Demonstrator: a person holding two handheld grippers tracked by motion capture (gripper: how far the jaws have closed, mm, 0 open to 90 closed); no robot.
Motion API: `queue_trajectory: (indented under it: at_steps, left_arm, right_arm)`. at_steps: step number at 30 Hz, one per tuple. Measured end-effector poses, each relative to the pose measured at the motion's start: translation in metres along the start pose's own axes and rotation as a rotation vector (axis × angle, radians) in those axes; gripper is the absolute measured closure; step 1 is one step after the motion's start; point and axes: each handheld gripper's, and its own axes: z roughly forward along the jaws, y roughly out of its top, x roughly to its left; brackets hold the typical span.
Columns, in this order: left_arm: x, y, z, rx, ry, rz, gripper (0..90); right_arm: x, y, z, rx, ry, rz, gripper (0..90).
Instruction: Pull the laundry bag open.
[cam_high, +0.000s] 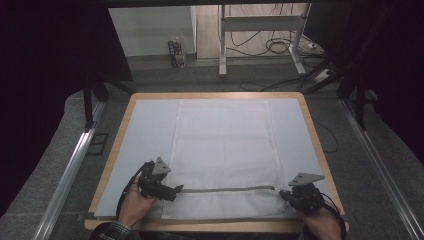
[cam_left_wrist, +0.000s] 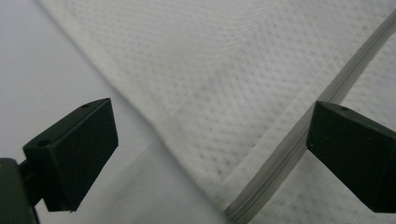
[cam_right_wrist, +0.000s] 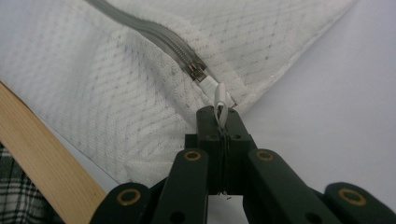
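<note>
The right tool (cam_right_wrist: 219, 122) is clamping the white zipper pull (cam_right_wrist: 220, 100) at the right end of the grey zipper (cam_high: 227, 189), which is running left-right across the white mesh laundry bag (cam_high: 225, 145) lying on the counter (cam_high: 315, 135). The left tool (cam_left_wrist: 210, 154) is gaping wide astride the zipper's left end, holding nothing

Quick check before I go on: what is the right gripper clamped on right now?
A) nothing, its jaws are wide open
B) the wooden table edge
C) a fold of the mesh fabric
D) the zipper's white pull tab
D: in the right gripper view, the right gripper has its jaws shut on the white pull tab at the zipper's end.
</note>
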Motion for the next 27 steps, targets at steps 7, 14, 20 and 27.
queue_trajectory:
  at_steps: [7,14,20,27]
  left_arm:
    - [-0.017,0.034,0.005,-0.061,-0.114,0.017,3.1]
    - [-0.047,0.076,0.028,-0.069,-0.19,0.096,5.1]
    - [-0.073,0.114,0.053,-0.089,-0.22,0.172,5.8]
    - [-0.101,0.15,0.082,-0.101,-0.259,0.253,5.9]
  right_arm:
    - [0.003,0.002,-0.006,-0.048,-0.014,-0.053,88.0]
    - [0.002,0.002,-0.01,-0.078,-0.01,-0.063,88.0]
    - [0.003,0.003,-0.013,-0.094,-0.014,-0.074,88.0]
    - [0.003,0.003,-0.013,-0.097,-0.016,-0.084,87.9]
